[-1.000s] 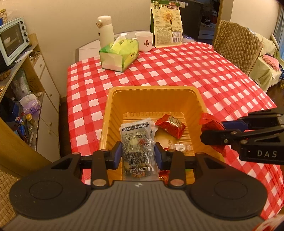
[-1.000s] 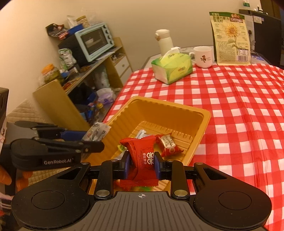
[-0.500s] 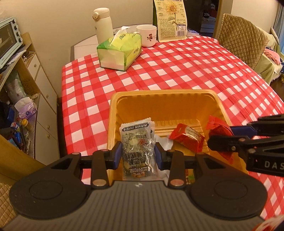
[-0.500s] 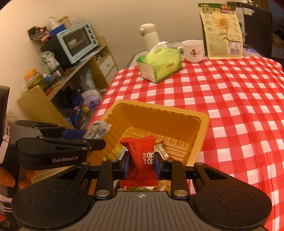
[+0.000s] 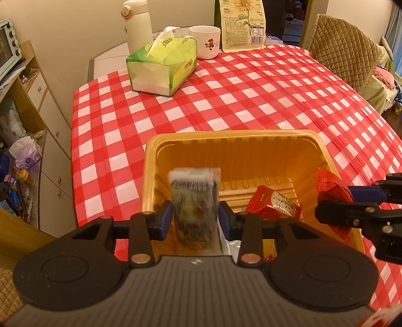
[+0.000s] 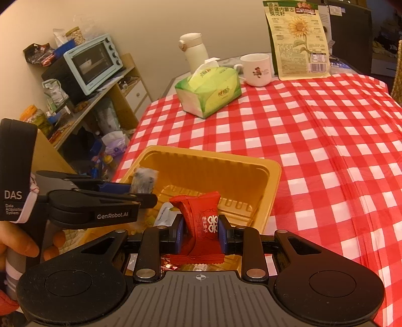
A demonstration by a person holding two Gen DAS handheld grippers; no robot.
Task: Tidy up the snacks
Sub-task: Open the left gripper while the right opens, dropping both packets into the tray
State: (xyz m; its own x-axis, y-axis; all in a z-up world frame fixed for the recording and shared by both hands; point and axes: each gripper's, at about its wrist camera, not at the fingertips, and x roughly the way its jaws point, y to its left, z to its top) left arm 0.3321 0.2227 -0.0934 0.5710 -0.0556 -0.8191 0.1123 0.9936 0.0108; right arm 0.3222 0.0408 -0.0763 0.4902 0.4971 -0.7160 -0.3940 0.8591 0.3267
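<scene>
An orange plastic tray (image 5: 226, 134) sits on the red-checked tablecloth, with a red snack pack (image 5: 272, 203) and other wrappers inside. My left gripper (image 5: 195, 218) hangs over the tray's near left part. A grey printed snack packet (image 5: 193, 201) stands between its pads, smeared by motion while everything around it is sharp. My right gripper (image 6: 199, 234) is shut on a red wrapped candy (image 6: 201, 221) over the tray's (image 6: 213, 156) near edge. The right wrist view shows the left gripper (image 6: 143, 193) at the left with the packet (image 6: 144, 179) sticking out. The left wrist view shows the right gripper (image 5: 334, 201) and its candy (image 5: 329, 186) at the right.
A green tissue box (image 5: 163, 68), a white mug (image 5: 207, 41), a cream flask (image 5: 137, 22) and a sunflower-seed bag (image 6: 299, 40) stand at the table's far end. Cluttered shelves with a toaster oven (image 6: 93, 63) line the left. A quilted chair (image 5: 344, 57) is at the far right.
My left gripper has moved forward and lower over the tray, and its packet, sharp before, is now blurred. The right gripper has shifted slightly, still holding the red candy.
</scene>
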